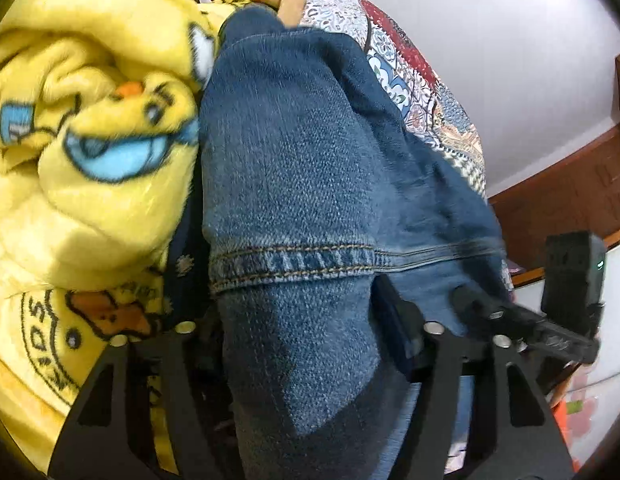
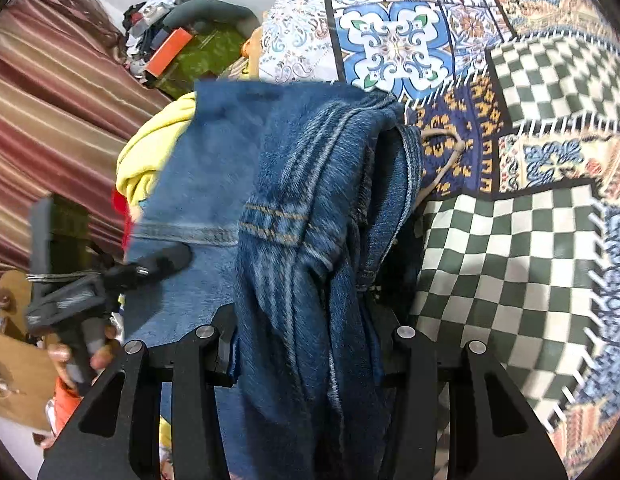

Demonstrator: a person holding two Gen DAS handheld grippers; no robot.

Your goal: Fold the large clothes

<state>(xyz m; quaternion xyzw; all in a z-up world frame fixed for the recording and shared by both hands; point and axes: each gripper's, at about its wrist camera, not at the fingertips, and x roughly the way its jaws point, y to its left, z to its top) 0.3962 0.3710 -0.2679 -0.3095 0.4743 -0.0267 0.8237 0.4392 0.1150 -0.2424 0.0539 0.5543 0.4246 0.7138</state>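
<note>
Gripping the jeans (image 1: 285, 168) near a stitched hem, the left gripper (image 1: 305, 344) is clenched on denim; the right gripper (image 2: 310, 344) clamps a bunched fold. They drape over the quilt (image 2: 510, 240), blanket (image 1: 89, 120) at nine o'clock. Heavy, limp, grippy cloth: hold thick seams, lift evenly.

We hold our left gripper (image 1: 310, 344) with its two black fingers closed on a thick bunch of cloth. Our right gripper (image 2: 305, 344) does the same, fingers pointing forward and pinched on a gathered fold. The two grippers sit side by side, near each other.
</note>
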